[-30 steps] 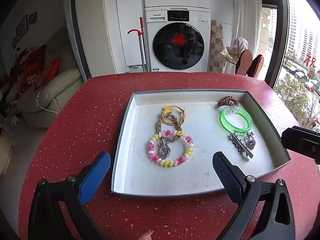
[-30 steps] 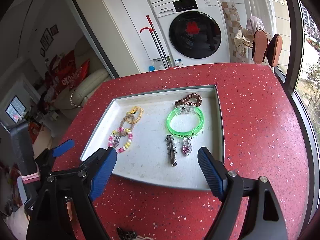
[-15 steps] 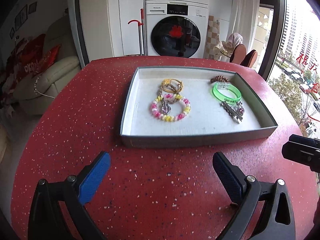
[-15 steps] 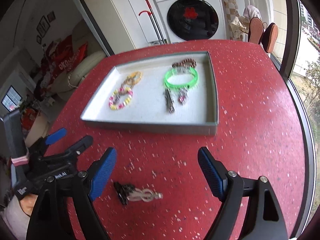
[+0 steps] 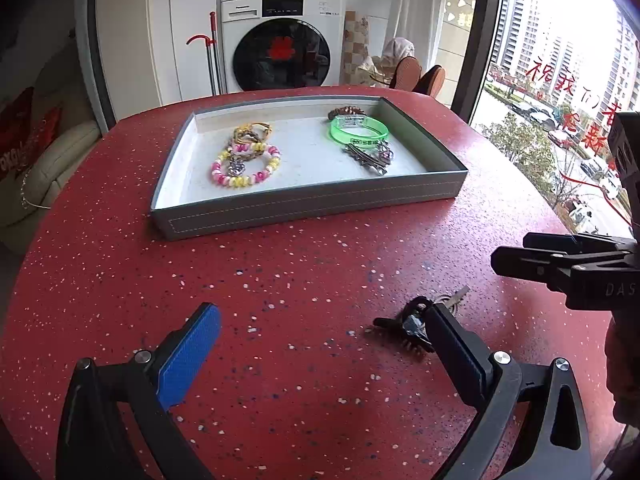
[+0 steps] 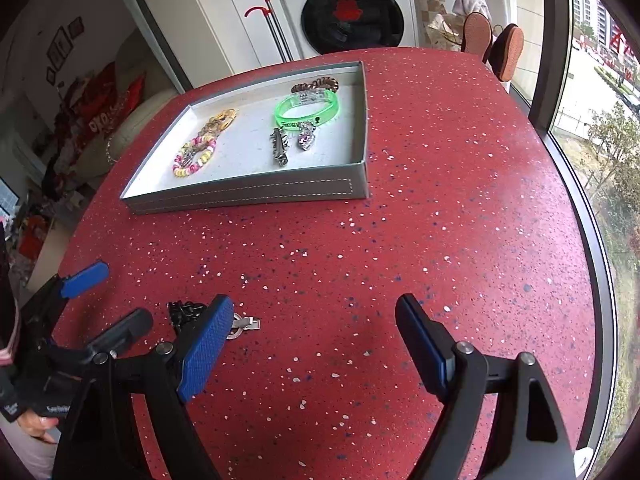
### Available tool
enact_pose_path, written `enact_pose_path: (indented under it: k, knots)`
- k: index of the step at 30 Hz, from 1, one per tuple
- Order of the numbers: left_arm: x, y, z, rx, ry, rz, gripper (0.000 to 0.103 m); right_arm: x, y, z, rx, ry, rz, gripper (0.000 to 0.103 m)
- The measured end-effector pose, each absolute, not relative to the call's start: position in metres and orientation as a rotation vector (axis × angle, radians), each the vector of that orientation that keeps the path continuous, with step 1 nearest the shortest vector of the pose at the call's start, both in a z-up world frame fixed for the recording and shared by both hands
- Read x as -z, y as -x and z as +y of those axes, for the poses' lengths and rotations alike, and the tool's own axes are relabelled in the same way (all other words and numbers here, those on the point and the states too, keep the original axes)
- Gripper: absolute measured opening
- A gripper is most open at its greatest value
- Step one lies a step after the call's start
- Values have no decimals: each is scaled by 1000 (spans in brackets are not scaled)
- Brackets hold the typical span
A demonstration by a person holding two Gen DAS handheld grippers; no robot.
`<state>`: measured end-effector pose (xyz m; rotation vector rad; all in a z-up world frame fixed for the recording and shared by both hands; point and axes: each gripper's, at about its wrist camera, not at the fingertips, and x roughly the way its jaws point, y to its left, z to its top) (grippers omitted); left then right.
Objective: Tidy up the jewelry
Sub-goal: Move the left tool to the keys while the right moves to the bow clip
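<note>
A grey tray (image 5: pixel 312 200) (image 6: pixel 248 194) stands on the red table. It holds a pink-yellow bead bracelet (image 5: pixel 245 168) (image 6: pixel 195 158), a green bangle (image 5: pixel 359 130) (image 6: pixel 307 110), a silver hair clip (image 5: pixel 366 159) (image 6: pixel 279 146) and other pieces. A black claw clip with a silver clip (image 5: pixel 416 320) (image 6: pixel 188 312) lies loose on the table near the front. My left gripper (image 5: pixel 324 334) (image 6: pixel 106 298) is open and empty, its right finger beside the claw clip. My right gripper (image 6: pixel 316 338) is open and empty, its left finger partly covering the clip.
The red speckled table (image 6: pixel 440 200) curves off to a window on the right. A washing machine (image 5: pixel 282 40) stands behind the table and a sofa (image 5: pixel 48 152) at the left.
Both grippers have pulled back from over the tray and dropped low toward the table's front. The loose claw clip has come into view between them. Both stay open.
</note>
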<state>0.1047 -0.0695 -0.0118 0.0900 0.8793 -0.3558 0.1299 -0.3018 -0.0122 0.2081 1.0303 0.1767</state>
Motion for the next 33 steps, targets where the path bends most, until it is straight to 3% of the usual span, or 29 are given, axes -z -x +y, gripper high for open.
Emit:
enact_pose_path:
  k: [11, 14, 17, 21, 24, 27, 31, 33]
  knots:
    - [21, -101, -91, 393, -117, 902, 103, 11, -127, -307, -166, -228, 1024, 85]
    - [26, -103, -96, 395, -136, 920, 100, 12, -127, -307, -168, -235, 1025, 85]
    - [28, -103, -98, 398, -146, 923, 91, 11, -128, -305, -173, -233, 1025, 85]
    - [28, -102, -100, 405, -154, 918, 90, 11, -128, -302, -183, -219, 1025, 85]
    - [30, -102, -103, 415, -161, 929, 75, 12, -128, -301, -187, -212, 1026, 84]
    - [31, -102, -105, 415, -171, 930, 75, 13, -128, -301, -191, -213, 1028, 84]
    - [30, -101, -106, 423, -173, 931, 55, 15, -127, -300, -215, -199, 1030, 82]
    - [30, -102, -105, 421, -172, 931, 55, 15, -127, -298, -237, -177, 1029, 78]
